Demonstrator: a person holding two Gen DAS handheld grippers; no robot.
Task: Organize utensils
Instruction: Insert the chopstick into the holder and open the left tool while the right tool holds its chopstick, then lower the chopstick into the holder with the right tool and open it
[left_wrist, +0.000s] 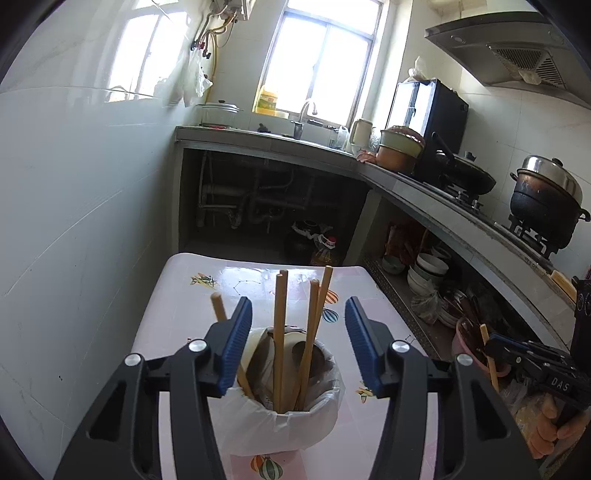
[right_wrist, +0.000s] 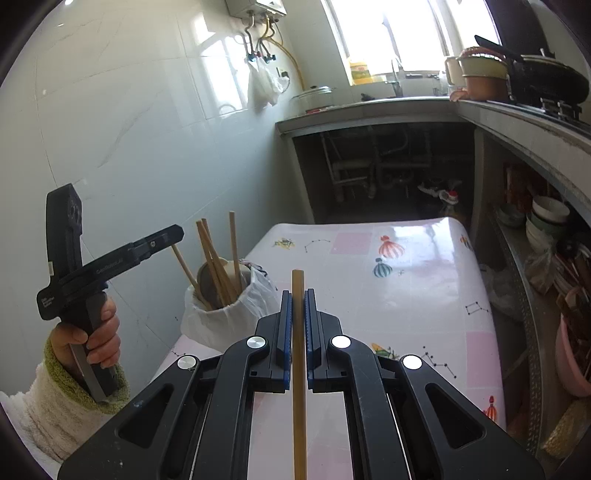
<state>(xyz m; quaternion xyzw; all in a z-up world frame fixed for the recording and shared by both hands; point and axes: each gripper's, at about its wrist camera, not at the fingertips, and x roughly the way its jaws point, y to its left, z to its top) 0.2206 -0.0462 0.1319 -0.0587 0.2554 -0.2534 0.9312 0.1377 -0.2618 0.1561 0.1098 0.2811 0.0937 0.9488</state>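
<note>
A holder lined with a white plastic bag stands at the near left of the table. Several wooden chopsticks and a brown spoon lean in it. My left gripper hangs open just above the holder, its blue pads either side of the chopstick tops and touching none. From the right wrist view, the holder sits to the left and the left gripper hovers over it. My right gripper is shut on one chopstick, held upright between the pads above the table.
A white tiled wall runs close along the table's left. The kitchen counter with stove, wok and a lidded pot wraps the back and right. Stacked bowls and a pink basin fill the shelf below.
</note>
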